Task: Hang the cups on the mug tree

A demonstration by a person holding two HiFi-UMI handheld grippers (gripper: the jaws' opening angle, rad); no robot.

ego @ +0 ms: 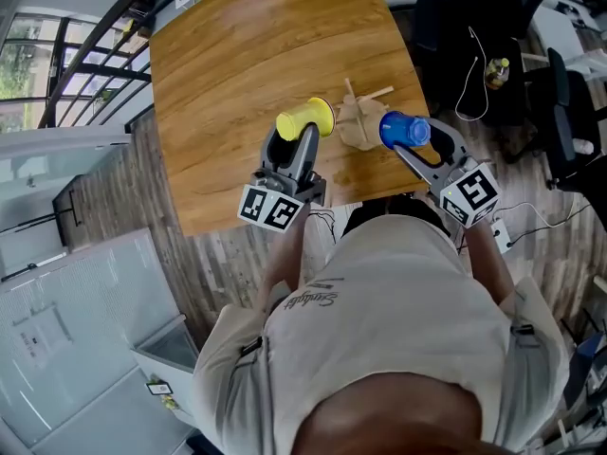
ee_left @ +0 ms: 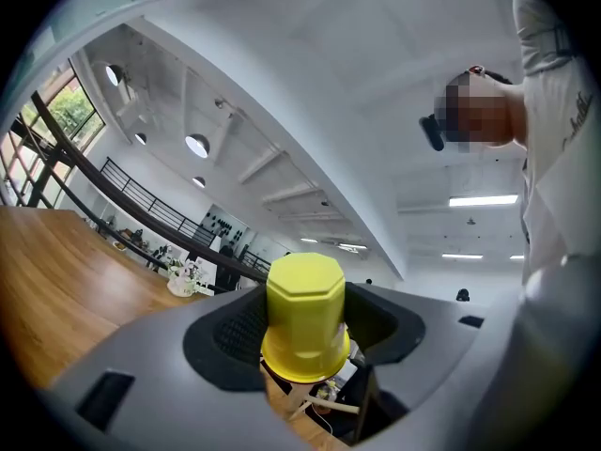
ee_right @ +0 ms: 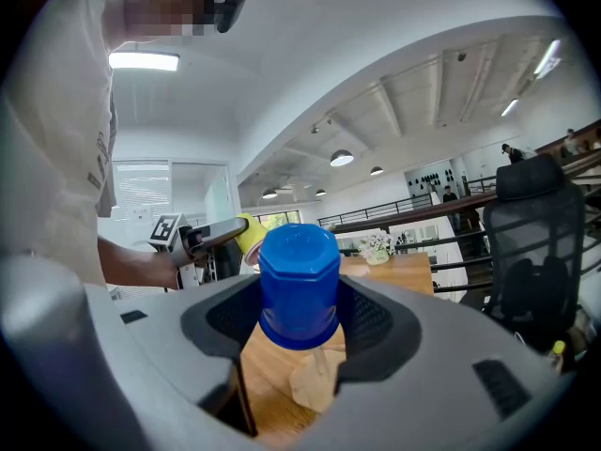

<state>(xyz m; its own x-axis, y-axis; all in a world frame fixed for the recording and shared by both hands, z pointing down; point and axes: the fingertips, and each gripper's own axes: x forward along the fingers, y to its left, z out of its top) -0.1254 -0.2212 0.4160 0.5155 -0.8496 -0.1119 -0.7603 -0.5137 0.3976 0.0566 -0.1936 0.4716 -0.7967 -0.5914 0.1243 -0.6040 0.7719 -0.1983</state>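
A yellow cup sits upside down between the jaws of my left gripper, which is shut on it, above the table's near edge. My right gripper is shut on a blue cup, also bottom-up. Between the two stands the wooden mug tree with bare pegs. In the left gripper view the yellow cup fills the jaws of the left gripper, with the tree just below. In the right gripper view the blue cup is held over the tree's base.
The wooden table ends just in front of the person's body. A black office chair and a white cable stand on the floor at the right, with a small yellow bottle. A railing runs at the left.
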